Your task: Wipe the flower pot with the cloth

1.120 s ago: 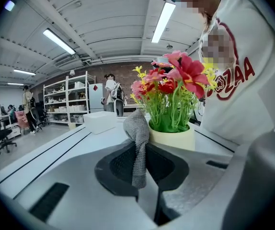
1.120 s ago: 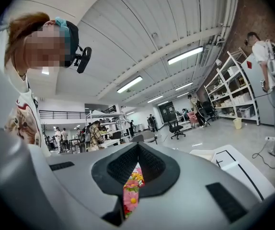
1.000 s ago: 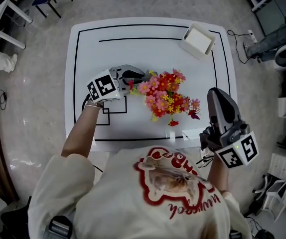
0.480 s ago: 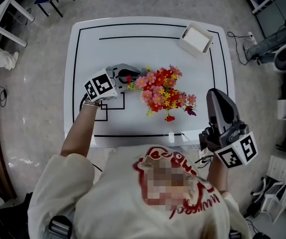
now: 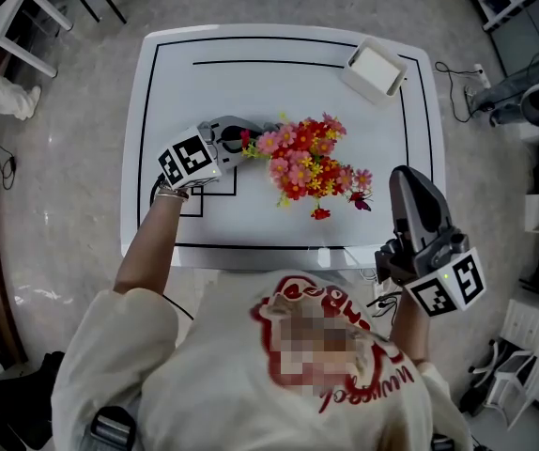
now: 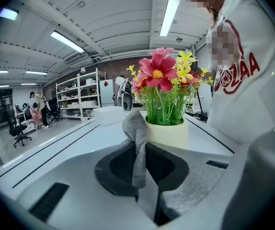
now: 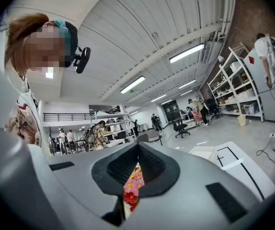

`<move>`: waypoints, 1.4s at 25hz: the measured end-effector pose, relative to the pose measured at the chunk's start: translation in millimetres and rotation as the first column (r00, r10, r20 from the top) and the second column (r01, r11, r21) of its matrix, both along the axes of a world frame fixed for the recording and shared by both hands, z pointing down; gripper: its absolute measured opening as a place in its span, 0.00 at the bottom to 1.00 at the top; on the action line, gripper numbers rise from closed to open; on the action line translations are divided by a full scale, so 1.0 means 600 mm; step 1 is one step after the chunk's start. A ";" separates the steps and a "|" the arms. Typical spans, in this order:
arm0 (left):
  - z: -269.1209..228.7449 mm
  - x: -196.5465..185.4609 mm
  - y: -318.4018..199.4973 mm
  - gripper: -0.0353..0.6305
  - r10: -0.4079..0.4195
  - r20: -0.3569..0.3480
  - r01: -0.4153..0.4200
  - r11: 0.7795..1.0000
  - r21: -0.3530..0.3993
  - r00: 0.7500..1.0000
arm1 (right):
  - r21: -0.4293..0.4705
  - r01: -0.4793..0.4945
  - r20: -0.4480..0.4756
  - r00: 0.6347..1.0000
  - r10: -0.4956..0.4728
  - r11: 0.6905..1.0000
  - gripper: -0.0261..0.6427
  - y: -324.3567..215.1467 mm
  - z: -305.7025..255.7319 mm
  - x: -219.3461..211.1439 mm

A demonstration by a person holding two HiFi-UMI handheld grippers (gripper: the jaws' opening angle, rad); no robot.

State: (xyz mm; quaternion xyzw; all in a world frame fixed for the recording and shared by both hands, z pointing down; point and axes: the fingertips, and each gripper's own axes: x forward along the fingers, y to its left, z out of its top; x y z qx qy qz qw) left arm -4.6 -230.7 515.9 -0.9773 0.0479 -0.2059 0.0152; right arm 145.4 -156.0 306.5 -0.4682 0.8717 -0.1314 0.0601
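The left gripper (image 6: 140, 146) has its jaws closed on the cloth (image 6: 136, 138). A grey, knitted fold stands up from the pads and the rest hangs limp between them. The fold's top lies against or just beside the pot (image 6: 166, 134), at the 9 o'clock side of its wall; contact cannot be confirmed.

The pot is pale, smooth and cylindrical, and carries a tall bunch of flowers (image 6: 162, 75). It stands near the centre of the table (image 5: 251, 83). In the head view the blooms hide it from above.

The right gripper (image 7: 137, 150) has its jaws drawn together to a thin slit. Nothing is held; only the flowers show through the slit.

Handling, as a judgement:
- The cloth is soft and will fold or slip under a hard rub, so keep the grip on a bunched part, as it is now.
- The pot looks light and top-heavy, and the table is slick. A sideways push may slide or tip it.
- To steady the pot, hold it low on the wall at its 3 o'clock side, clear of the stems.

Pose:
- The left forearm reaches in from the table's 7 o'clock edge. Its gripper tilts slightly down and points toward 3 o'clock.
- The right gripper is held level off the table's 4 o'clock corner, well apart from the pot, and points toward 12 o'clock.
- A white box (image 5: 375, 71) sits at the table's 1 o'clock, out of the way.
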 end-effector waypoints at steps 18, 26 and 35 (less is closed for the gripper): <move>0.004 -0.017 0.022 0.12 -0.078 0.021 0.078 0.997 0.008 0.997 | -0.005 0.032 0.011 0.999 -0.032 0.999 0.04 0.028 0.006 -0.006; 0.003 -0.022 0.031 0.12 -0.109 0.020 0.109 0.994 0.010 0.994 | -0.011 0.047 0.016 0.999 -0.046 0.999 0.04 0.037 0.014 -0.012; 0.003 -0.025 0.041 0.12 -0.128 0.015 0.128 0.992 0.006 0.992 | -0.012 0.050 0.017 0.999 -0.050 0.999 0.04 0.046 0.018 -0.014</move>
